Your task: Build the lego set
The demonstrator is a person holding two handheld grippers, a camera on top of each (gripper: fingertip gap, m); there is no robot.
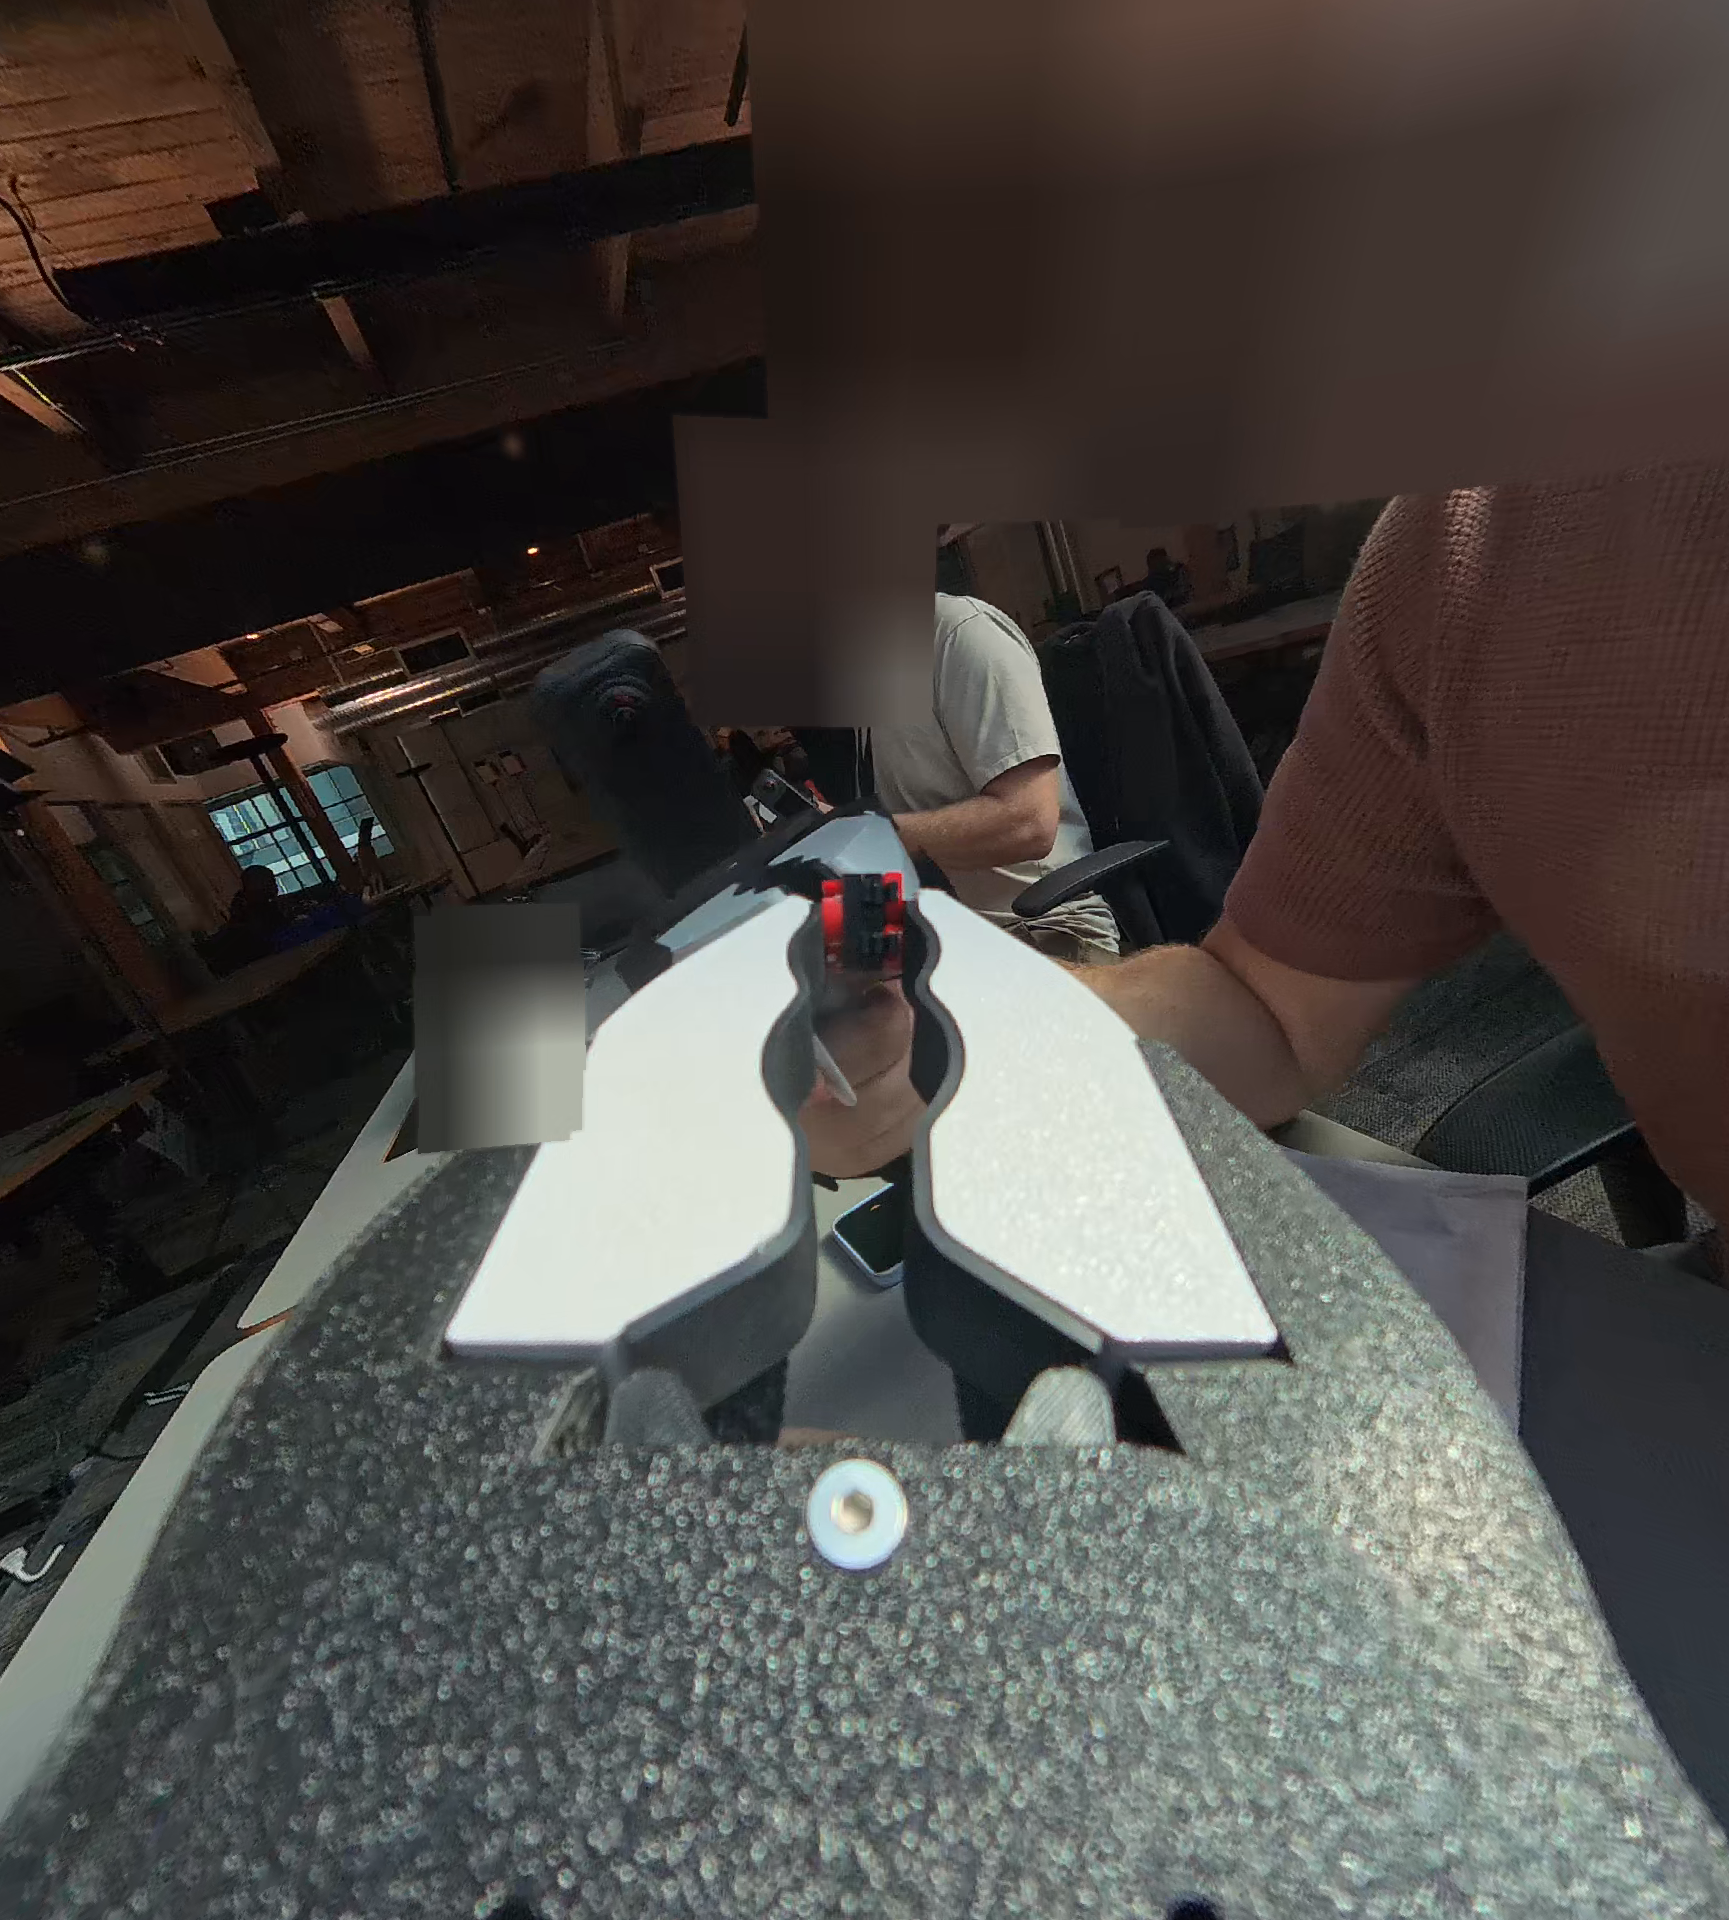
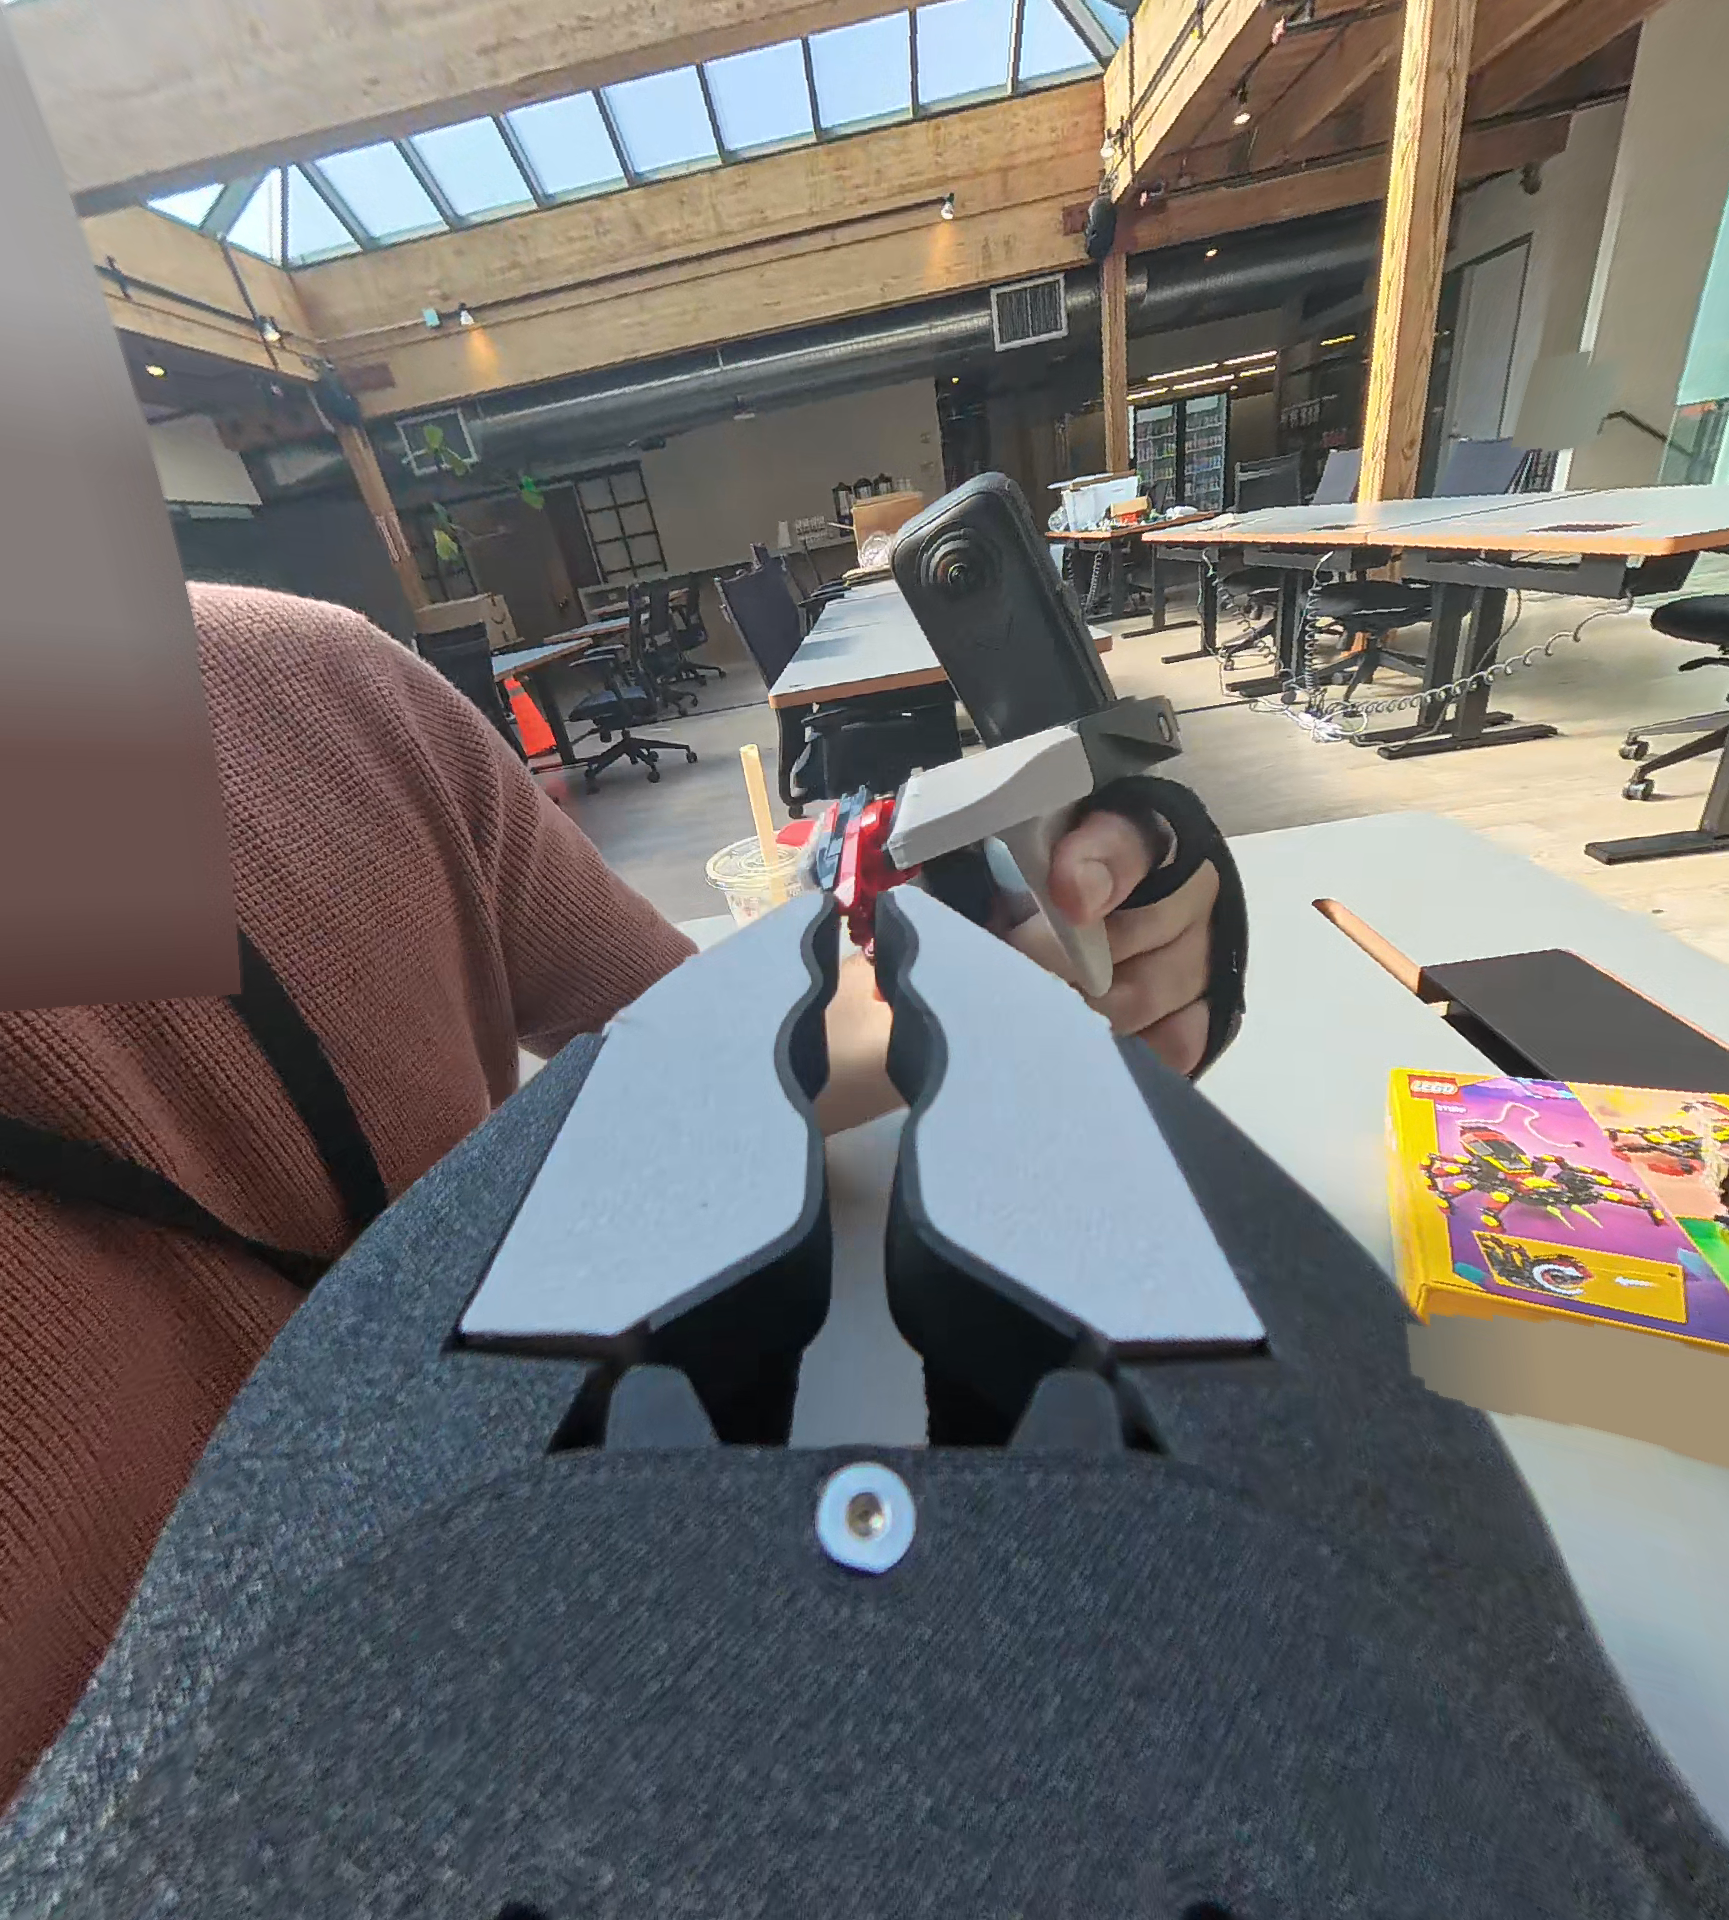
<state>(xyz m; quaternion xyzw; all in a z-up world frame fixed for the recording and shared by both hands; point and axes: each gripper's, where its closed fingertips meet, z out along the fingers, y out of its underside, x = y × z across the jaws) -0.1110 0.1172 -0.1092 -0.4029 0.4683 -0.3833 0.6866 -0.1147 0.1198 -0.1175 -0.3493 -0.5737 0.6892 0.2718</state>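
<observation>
Big blur patches cover the top right of the left wrist view and the left edge of the right wrist view, so much of the person is hidden; only a rust knit sleeve [image 2: 340, 831] and a forearm show.

One lego piece [image 1: 862, 918], red w/ black parts, is held up in the air betw. both claws. Left gripper [image 1: 861, 921]: tips closed onto the piece, narrow gap behind them. Right gripper [image 2: 858, 920]: tips nearly together, pinching the red part from below. The piece is small and half covered by the tips in both views, so its exact shape and brick count can't be told; prob. several bricks joined.

In the right wrist view the left gripper's grey finger touches the piece from the right, w/ one hand [image 2: 1140, 914] on its trigger and one black camera [image 2: 995, 613] mounted on top.

Table [image 2: 1359, 935], white: one yellow lego box [image 2: 1566, 1226], cut off at the right edge, torn open at the top; one black flat item [image 2: 1587, 1018] behind it, unclear what. One plastic cup [image 2: 751, 873] w/ one straw, partly behind the piece. One phone [image 1: 870, 1236] seen through the left claw's gap, mostly hidden.
</observation>
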